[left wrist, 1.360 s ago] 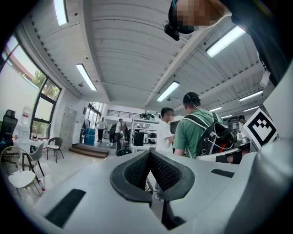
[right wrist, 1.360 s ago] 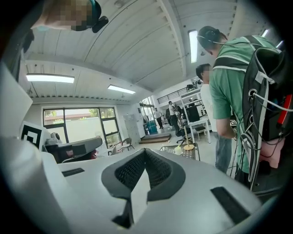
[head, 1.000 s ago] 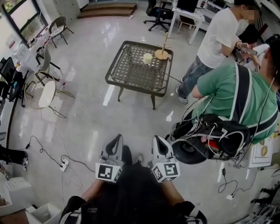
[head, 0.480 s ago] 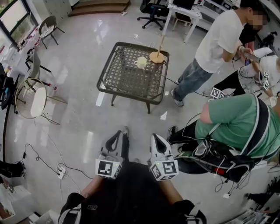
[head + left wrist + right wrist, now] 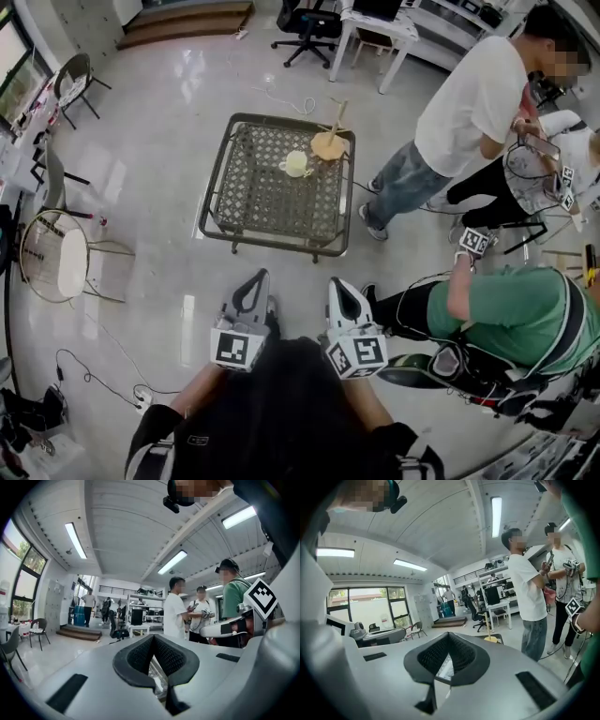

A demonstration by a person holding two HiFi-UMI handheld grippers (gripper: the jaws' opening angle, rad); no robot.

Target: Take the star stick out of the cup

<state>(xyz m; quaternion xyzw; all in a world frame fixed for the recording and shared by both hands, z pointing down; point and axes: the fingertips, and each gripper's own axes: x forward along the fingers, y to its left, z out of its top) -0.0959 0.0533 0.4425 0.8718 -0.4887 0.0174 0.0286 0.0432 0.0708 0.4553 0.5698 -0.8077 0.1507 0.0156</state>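
Head view: left gripper (image 5: 250, 292), right gripper (image 5: 345, 295) jaws together; star stick (indistinct in cup (image 5: 296, 164)) likely light, stiff; pinch above rim.

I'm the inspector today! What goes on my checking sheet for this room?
Surface: dark woven table on the shiny floor.
Job's things: pale cup on the table, beside a wooden stand with a stick; star too small to tell.
Clutter: nothing seen.
Tools: left tool and right tool shut, empty.
Cables: plugged-in power strip on the floor, left.
Surroundings: person in a white shirt, person in a green shirt, chairs.
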